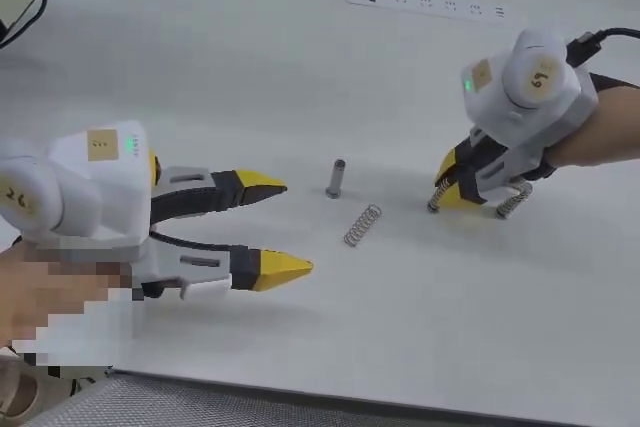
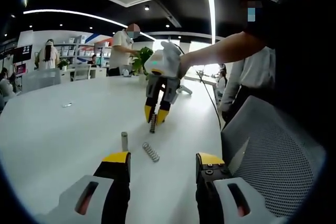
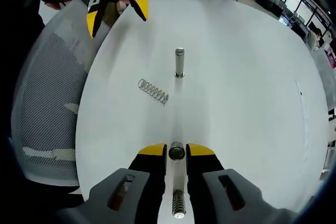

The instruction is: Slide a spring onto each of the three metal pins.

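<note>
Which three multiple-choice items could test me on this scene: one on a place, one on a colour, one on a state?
1. Where is the loose spring?
A. Slid onto the bare pin
B. Flat on the table, beside the bare pin
C. On a shelf

2. What colour are the fingertips of the left gripper?
A. Red
B. Green
C. Yellow

3. In what state is the left gripper?
A. Open, holding nothing
B. Shut on the spring
C. Shut on the bare pin

Answers:
1 B: the head view shows the spring lying on its side, apart from the upright bare pin.
2 C: both tips are yellow in the head view.
3 A: its jaws stand wide apart with nothing between them.
</note>
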`<state>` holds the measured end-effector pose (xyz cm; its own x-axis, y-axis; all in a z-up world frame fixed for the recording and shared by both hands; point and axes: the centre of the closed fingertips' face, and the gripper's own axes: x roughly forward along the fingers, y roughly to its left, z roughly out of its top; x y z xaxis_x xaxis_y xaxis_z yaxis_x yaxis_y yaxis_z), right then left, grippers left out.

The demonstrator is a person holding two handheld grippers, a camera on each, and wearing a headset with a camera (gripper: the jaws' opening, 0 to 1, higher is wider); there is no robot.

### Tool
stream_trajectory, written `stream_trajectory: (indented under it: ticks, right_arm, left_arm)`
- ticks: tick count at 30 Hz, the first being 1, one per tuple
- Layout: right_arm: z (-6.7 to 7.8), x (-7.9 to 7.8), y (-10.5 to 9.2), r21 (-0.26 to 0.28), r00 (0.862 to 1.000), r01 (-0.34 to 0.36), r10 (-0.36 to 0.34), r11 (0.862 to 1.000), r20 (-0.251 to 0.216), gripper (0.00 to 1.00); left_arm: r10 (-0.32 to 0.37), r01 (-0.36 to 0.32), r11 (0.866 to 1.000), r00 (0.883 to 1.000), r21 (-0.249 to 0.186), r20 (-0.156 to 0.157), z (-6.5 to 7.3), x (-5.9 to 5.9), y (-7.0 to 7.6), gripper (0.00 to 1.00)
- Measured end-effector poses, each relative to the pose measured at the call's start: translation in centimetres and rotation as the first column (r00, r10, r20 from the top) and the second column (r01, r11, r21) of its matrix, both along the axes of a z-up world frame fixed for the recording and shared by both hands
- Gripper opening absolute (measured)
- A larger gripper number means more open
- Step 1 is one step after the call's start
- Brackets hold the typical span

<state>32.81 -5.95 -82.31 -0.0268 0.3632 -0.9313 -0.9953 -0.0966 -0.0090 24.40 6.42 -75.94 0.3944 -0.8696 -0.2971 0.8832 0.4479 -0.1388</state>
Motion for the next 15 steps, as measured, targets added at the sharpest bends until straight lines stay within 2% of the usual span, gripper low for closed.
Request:
stream_trajectory:
  ticks: [2,9,12,14,15]
  right_arm:
    - [0.1,-0.2,0.0,0.003,1.0,0.021,-0.021,1.0,-0.021,0.13]
    - [0.7,0.0,0.1,0.031,0.999,0.031,-0.031,0.999,-0.016,0.17]
    - [1.2,0.0,0.4,0.074,0.998,0.052,-0.05,0.996,-0.025,0.19]
    - [1.7,0.0,0.7,0.116,0.995,0.09,-0.085,0.989,-0.048,0.2]
    - [2.1,0.2,0.8,0.136,0.995,0.097,-0.092,0.986,-0.039,0.2]
  left_arm:
    - [0.001,-0.001,1.0,1.0,0.001,0.002,0.0,0.0,0.0,0.44]
    - [0.014,-0.014,1.0,1.0,-0.009,0.0,0.3,0.2,0.1,0.45]
    - [0.024,-0.024,1.0,1.0,-0.018,-0.001,0.4,0.4,0.2,0.45]
    - [0.03,-0.03,0.999,1.0,-0.018,-0.003,0.4,0.5,0.3,0.46]
    - [0.029,-0.029,0.999,1.0,-0.02,-0.004,0.5,0.5,0.3,0.46]
